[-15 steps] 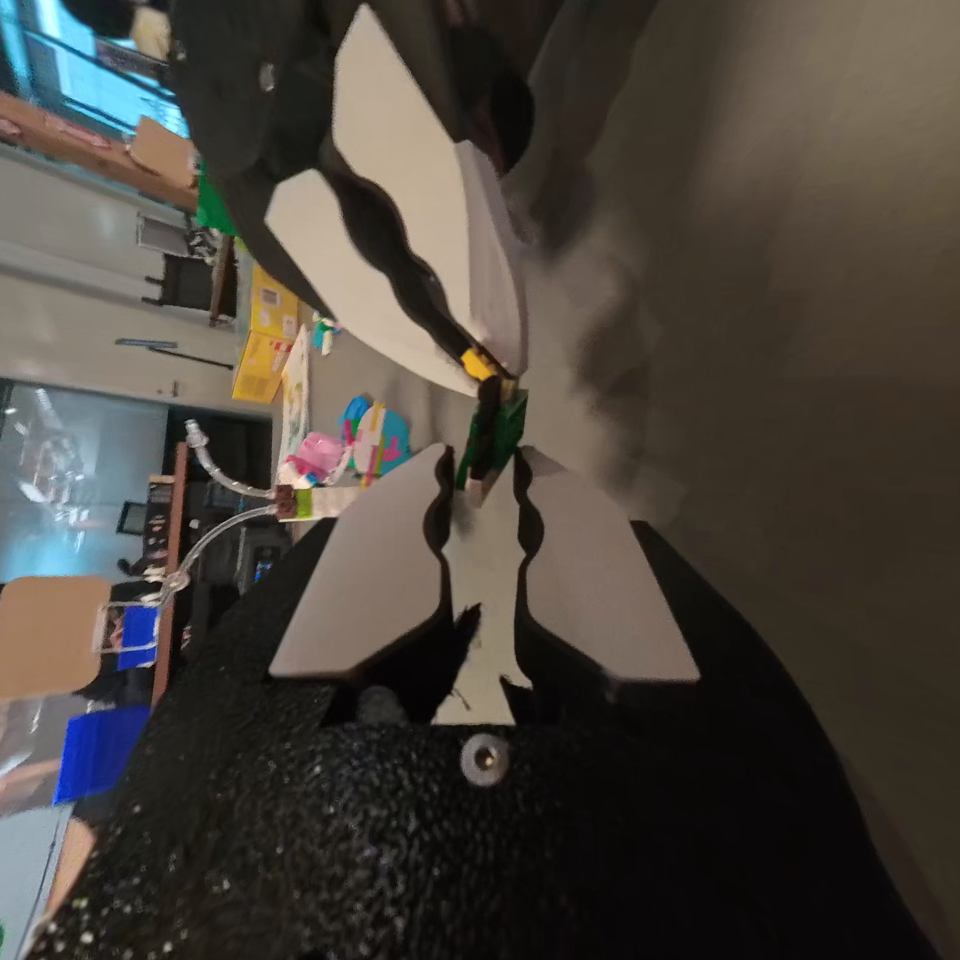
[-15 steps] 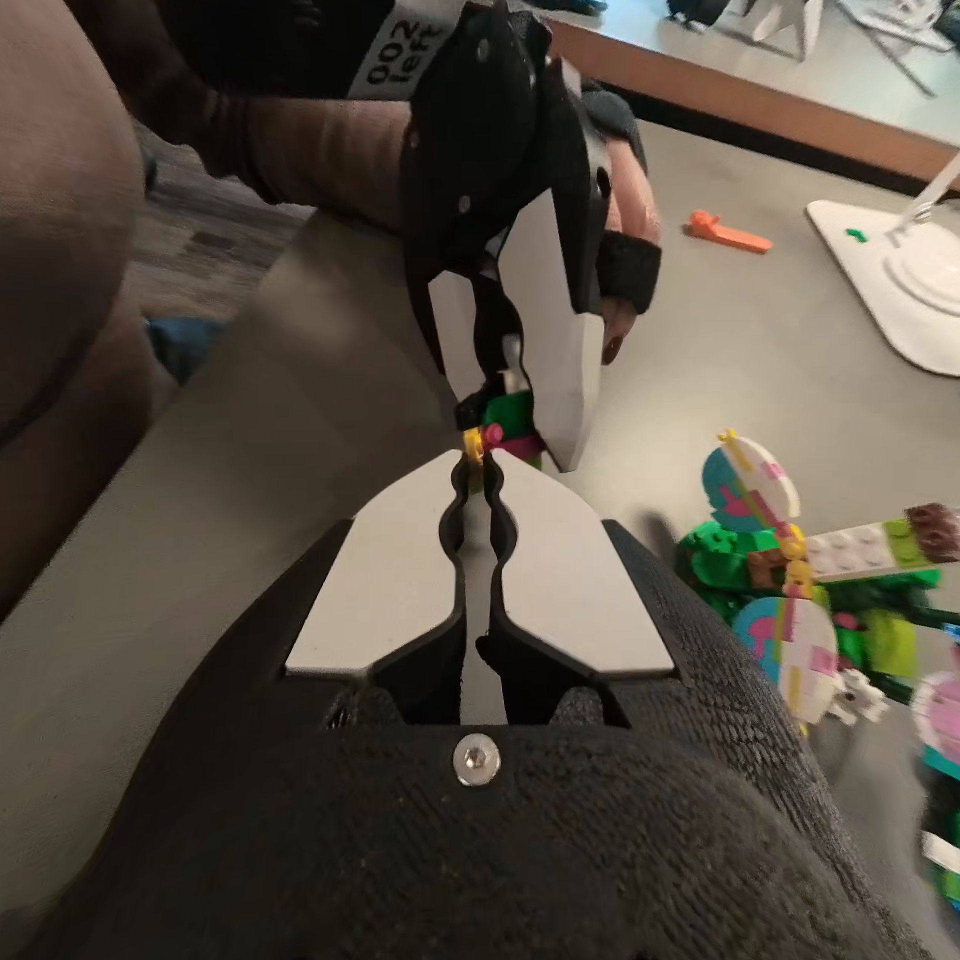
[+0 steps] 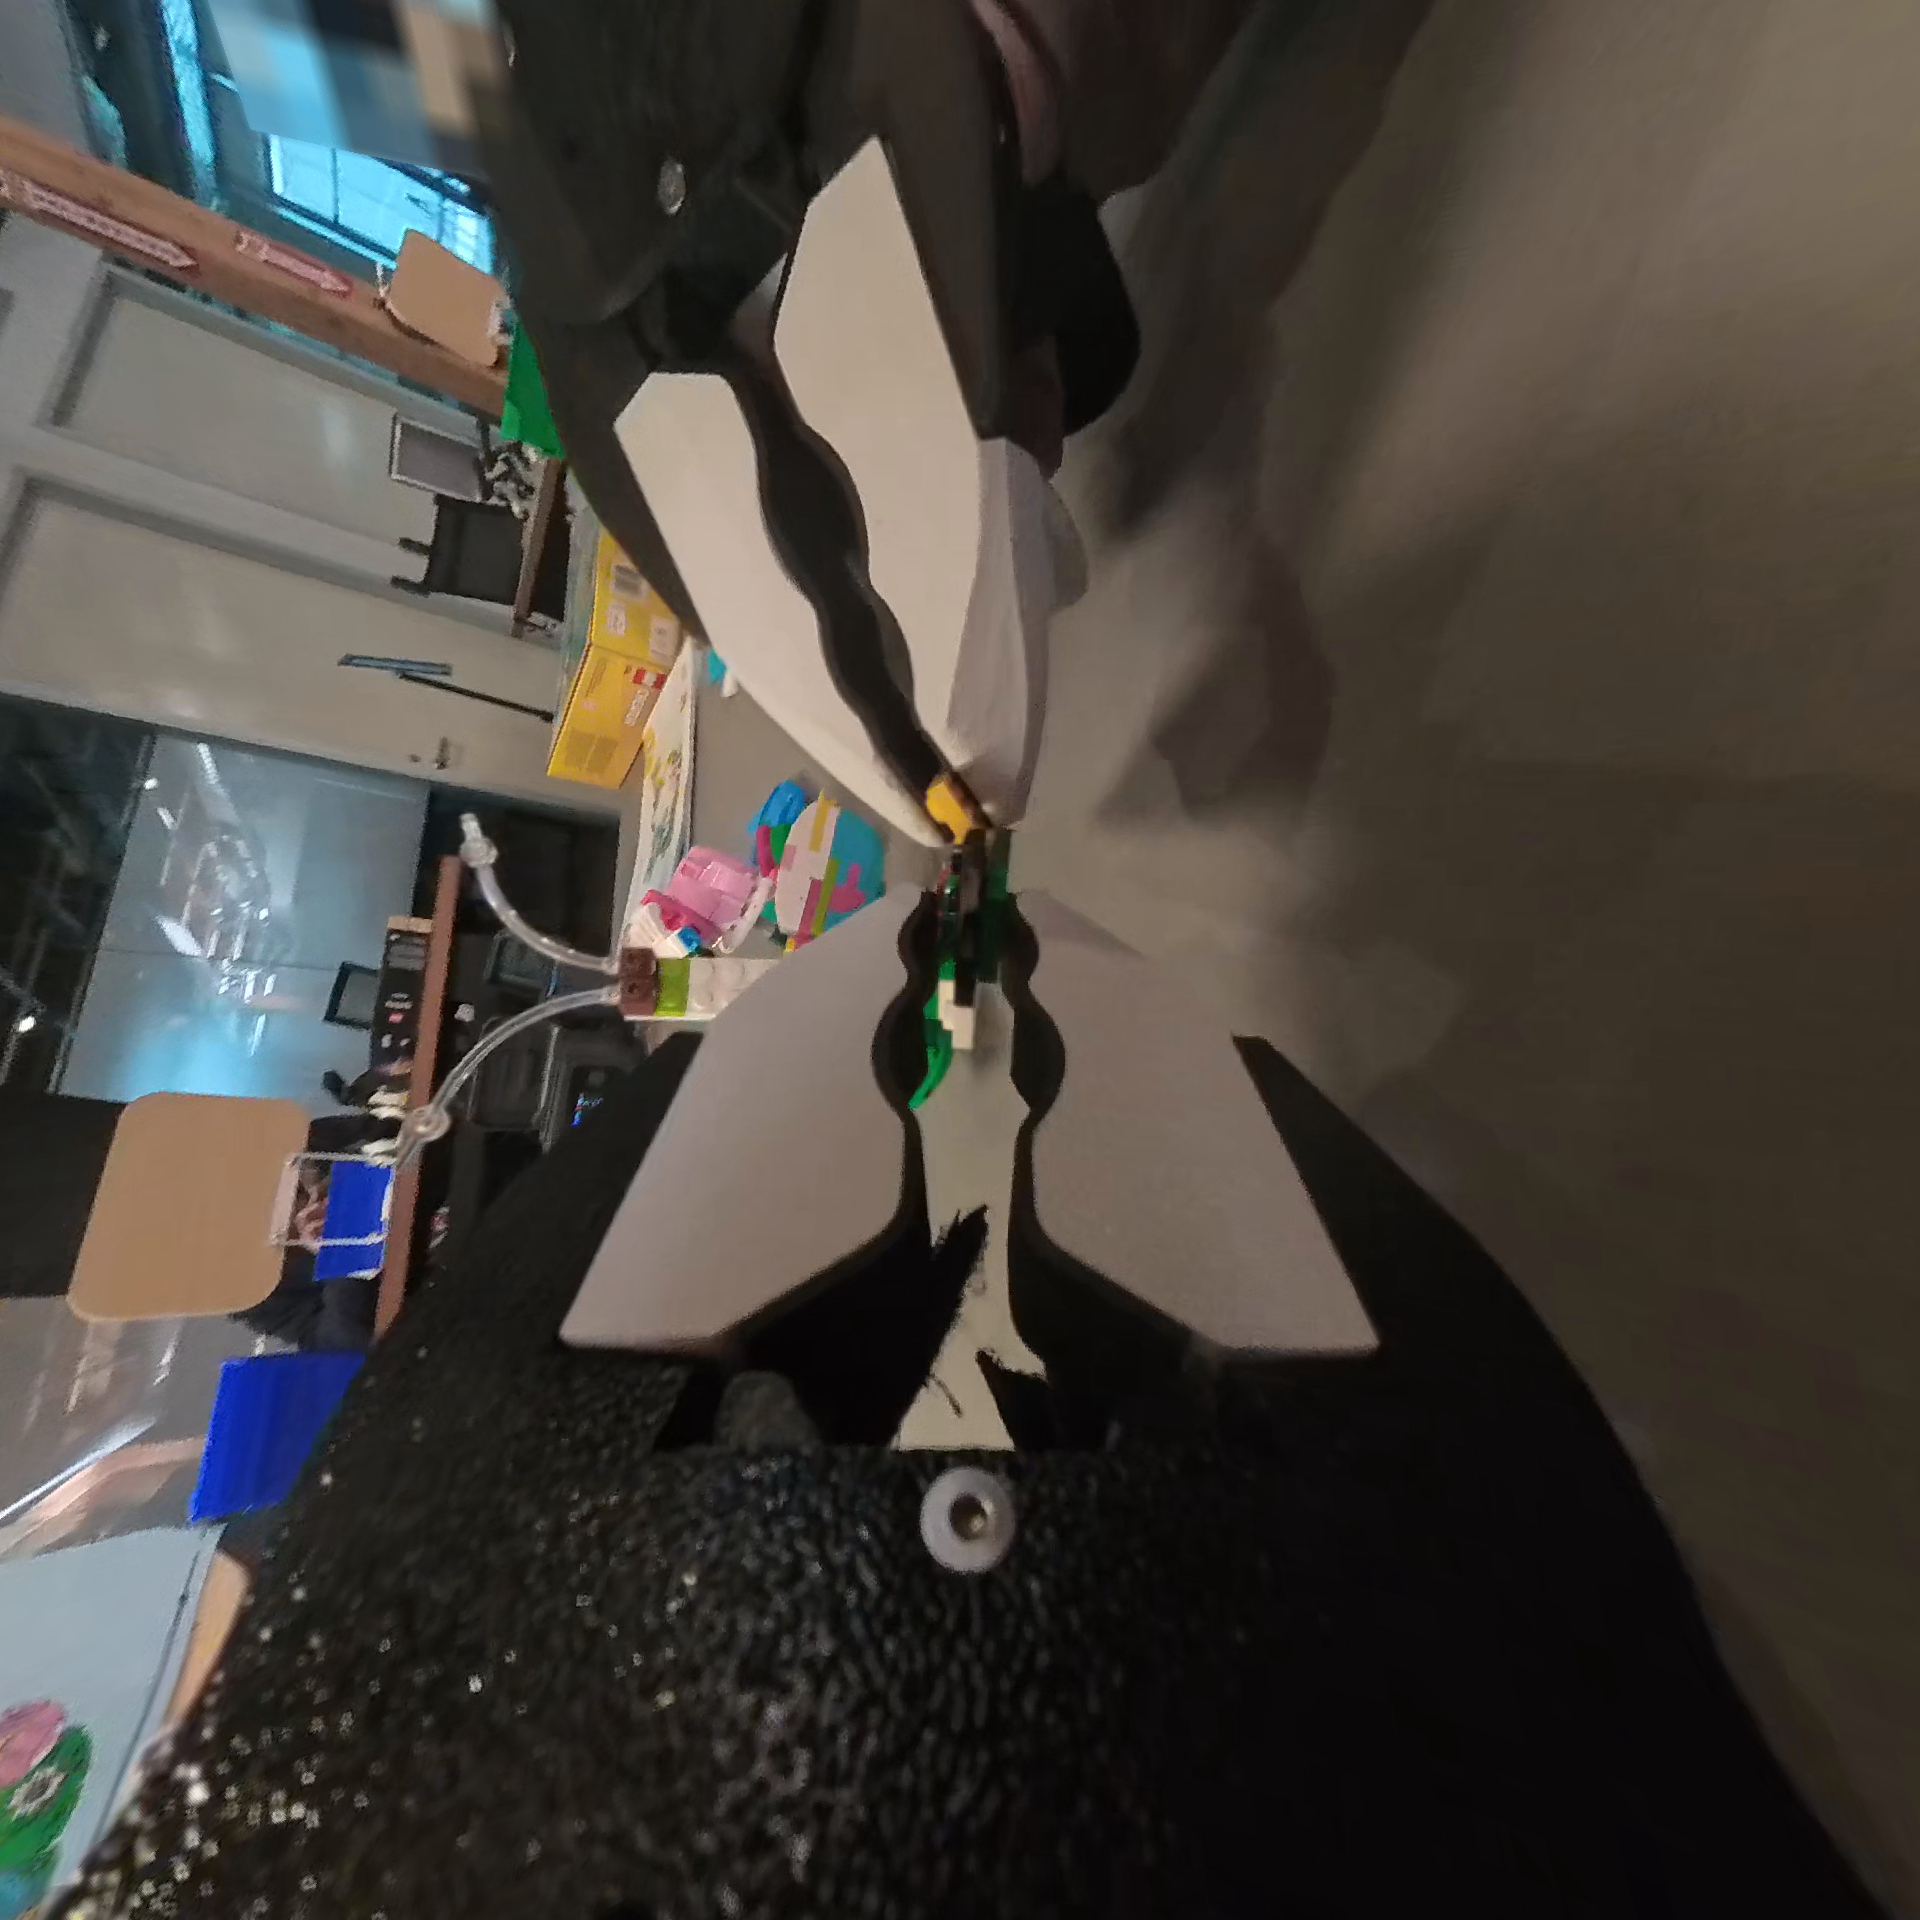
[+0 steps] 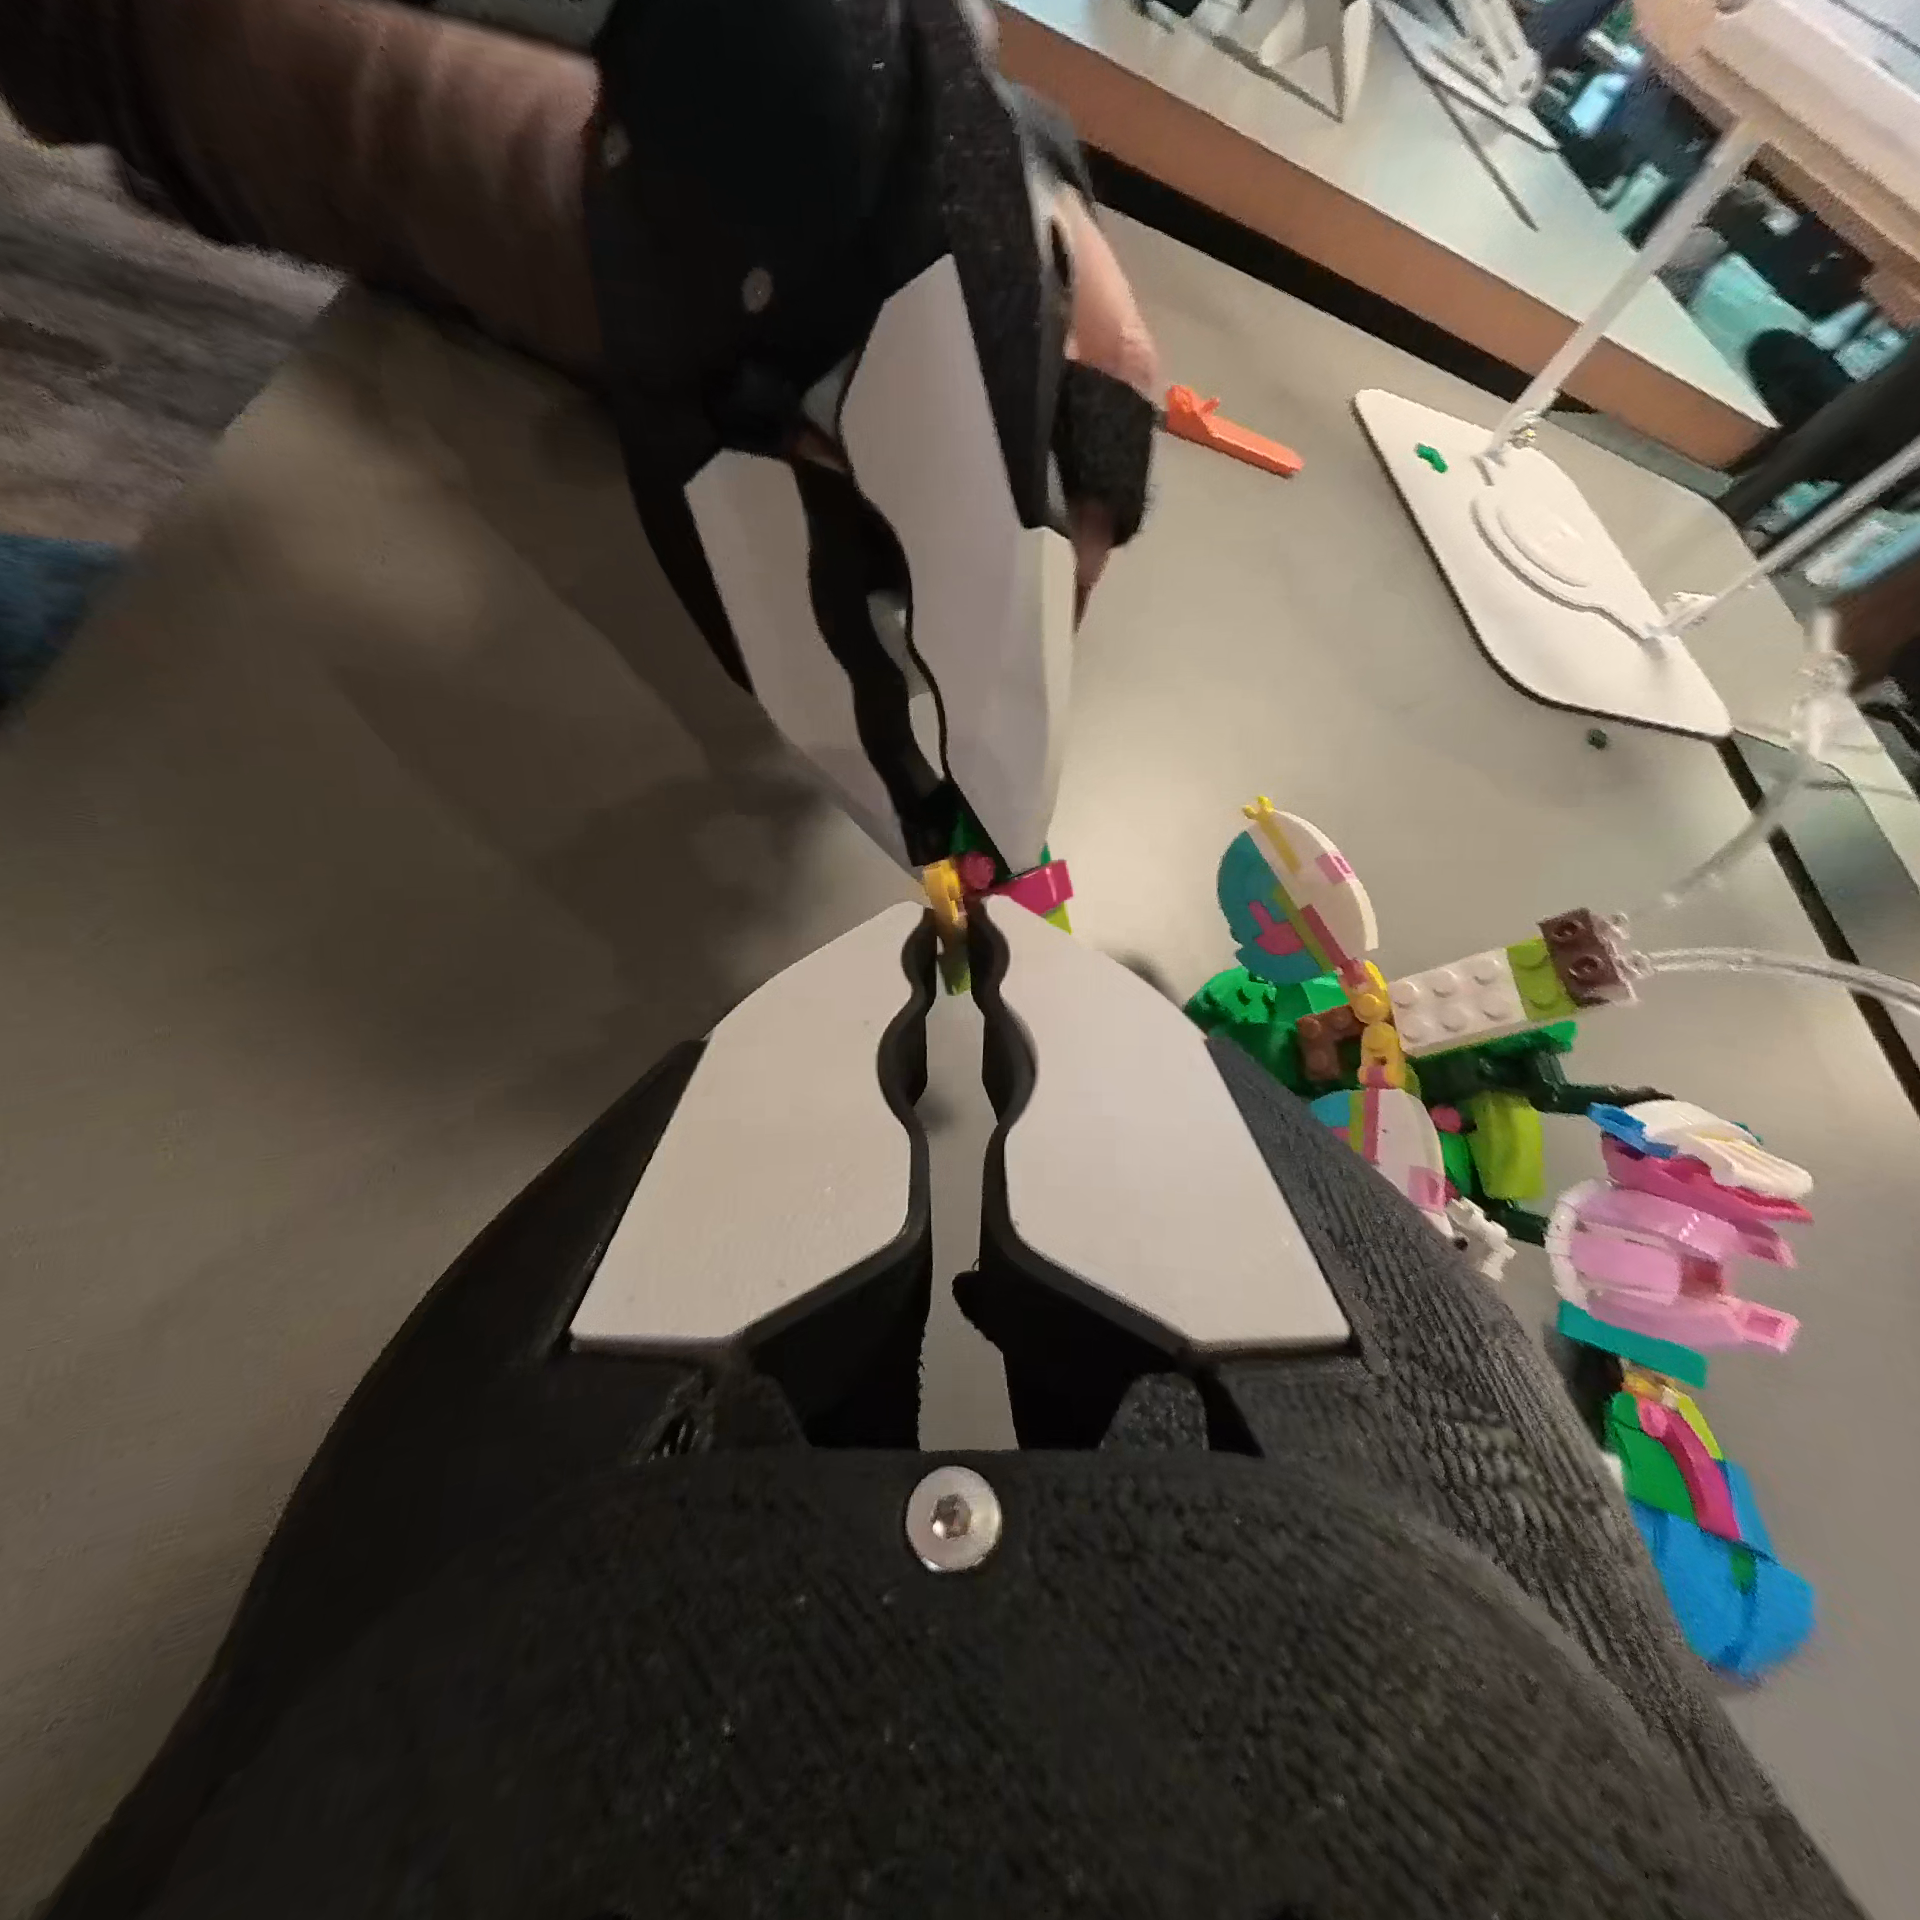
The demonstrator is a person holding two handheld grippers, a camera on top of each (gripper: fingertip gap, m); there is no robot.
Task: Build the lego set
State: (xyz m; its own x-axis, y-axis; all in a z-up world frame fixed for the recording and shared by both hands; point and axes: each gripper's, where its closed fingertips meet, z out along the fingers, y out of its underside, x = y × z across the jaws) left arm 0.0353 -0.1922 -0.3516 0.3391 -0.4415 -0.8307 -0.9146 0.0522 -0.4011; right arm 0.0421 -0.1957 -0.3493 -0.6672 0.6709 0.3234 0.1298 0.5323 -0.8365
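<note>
We are holding the green piece (image 3: 961,971) in our left gripper (image 3: 966,935), fingers narrow around it. Our right gripper (image 4: 951,920) is pinching the yellow clip (image 4: 943,891) tip to tip against it, above the table (image 4: 364,831).

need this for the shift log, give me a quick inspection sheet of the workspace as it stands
surface: grey table, mostly bare.
job's things: small green and pink lego piece and yellow piece, held above the table between both grippers; butterfly and flower lego build at right.
clutter: orange brick separator; white stand base; yellow box.
grippers: left gripper shut on the green piece; right gripper shut on the yellow piece.
cables: nothing seen.
surroundings: chairs and other tables beyond.
</note>
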